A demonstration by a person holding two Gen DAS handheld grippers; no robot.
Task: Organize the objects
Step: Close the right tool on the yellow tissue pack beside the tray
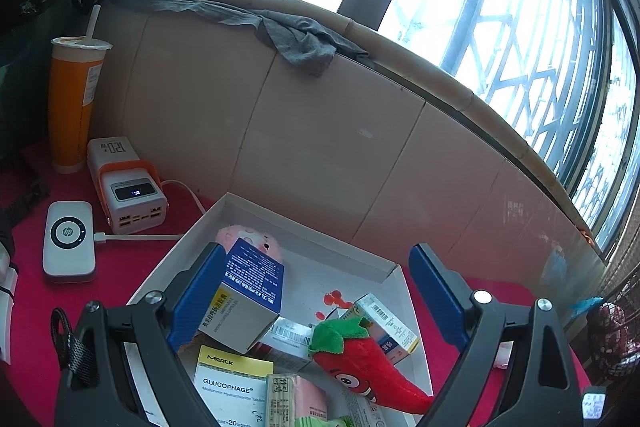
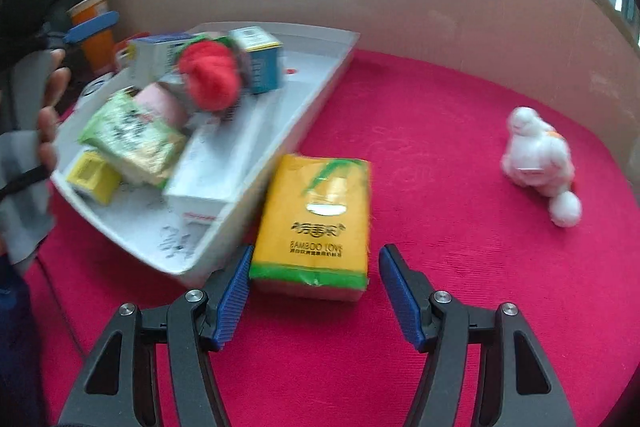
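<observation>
Hovering over the yellow tissue pack (image 2: 313, 223) with the right gripper (image 2: 316, 293), fingers (image 2: 234, 293) standing open and gripping nothing, the near end of the pack lying just ahead of and between the tips, flat on the red worktop (image 2: 460, 267). Sitting just to the left of the left finger, the white tray (image 2: 316, 99), its wall touching or nearly touching the pack's left edge, so leaving little room for that finger to slip down. Judging the step in hand as closing in on the pack for a move into the tray: centring it between the fingers, keeping the left one clear of the tray wall, squeezing gently across the soft short sides. Waiting well off to the right, the white plush toy (image 2: 540, 163). Resting above the tray, the left gripper (image 1: 316, 291), fingers (image 1: 436, 291) wide apart and holding nothing, the blue-and-white medicine box (image 1: 248, 291) leaning against the left finger, the red chilli plush (image 1: 368, 359) lying between them lower down.
</observation>
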